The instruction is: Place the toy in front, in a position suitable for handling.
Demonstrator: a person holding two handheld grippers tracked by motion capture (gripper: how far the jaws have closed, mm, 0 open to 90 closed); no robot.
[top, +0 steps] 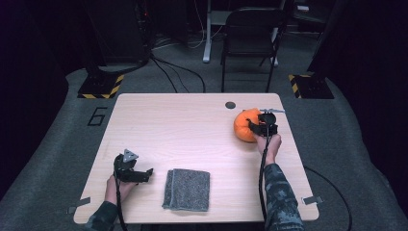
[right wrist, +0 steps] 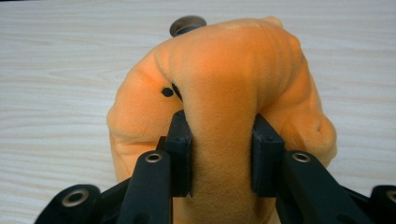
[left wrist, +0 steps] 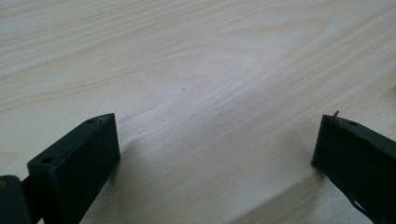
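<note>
An orange plush toy [top: 244, 126] lies near the right far side of the wooden table [top: 192, 130]. My right gripper [top: 263, 126] is shut on it: in the right gripper view both black pads [right wrist: 180, 149] pinch a bulging fold of the orange plush toy [right wrist: 224, 84], which has small black marks on its left side. My left gripper [top: 144, 174] rests at the near left of the table, held by a hand. In the left gripper view my left gripper [left wrist: 215, 149] stands open, its jaws wide apart over bare wood with nothing between them.
A folded grey cloth [top: 187, 189] lies at the near middle, just right of the left gripper. A dark round grommet [top: 230, 105] sits in the tabletop behind the toy. A black folding chair [top: 250, 38] stands beyond the far edge.
</note>
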